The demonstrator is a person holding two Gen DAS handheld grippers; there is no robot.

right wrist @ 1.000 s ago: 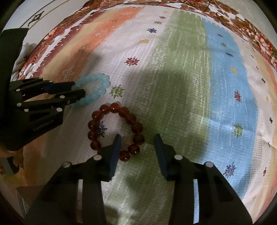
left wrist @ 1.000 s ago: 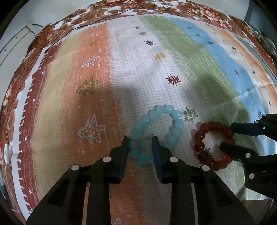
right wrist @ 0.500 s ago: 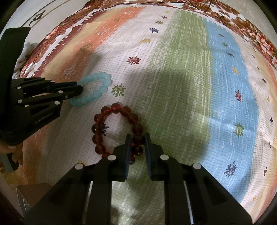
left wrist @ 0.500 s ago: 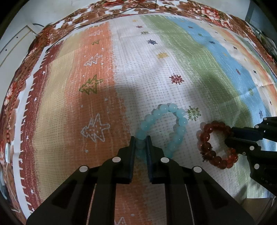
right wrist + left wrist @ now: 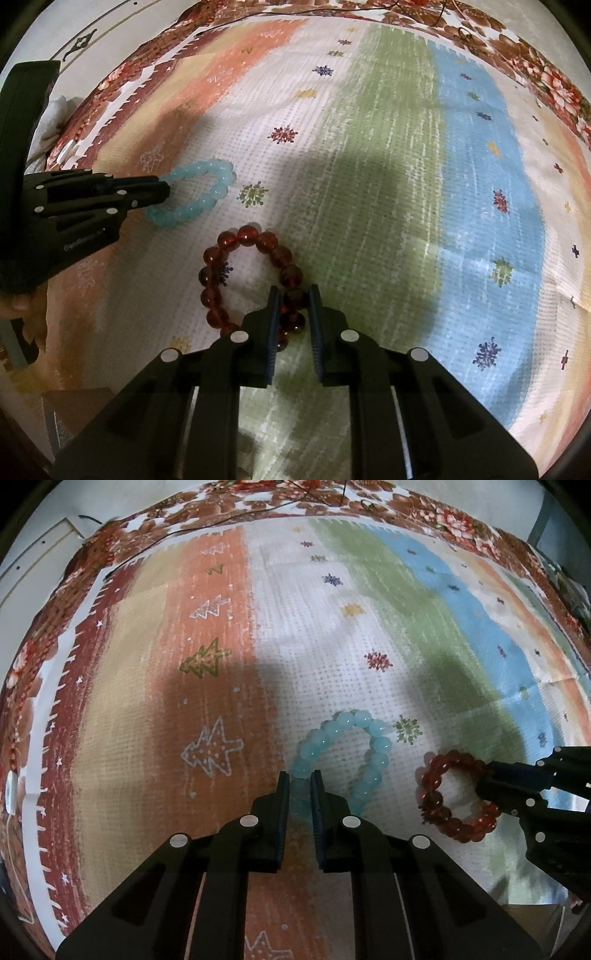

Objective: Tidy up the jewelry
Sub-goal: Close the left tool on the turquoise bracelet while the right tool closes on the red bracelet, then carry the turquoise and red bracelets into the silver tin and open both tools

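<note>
Left wrist view: left tool clamped on pale blue bracelet, mid tabletop, still lying on cloth; right tool, jaws just closed, pinching dark red bracelet just beside; both grasped, neither lifted; no storage spot visible; sorting all ahead.

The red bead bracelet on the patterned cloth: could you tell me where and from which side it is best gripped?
Grip the red bead bracelet across its bead strand at the near arc, coming steeply from above. It lies flat as an open ring, so one finger goes inside and one outside, as the right gripper now pinches it.
</note>
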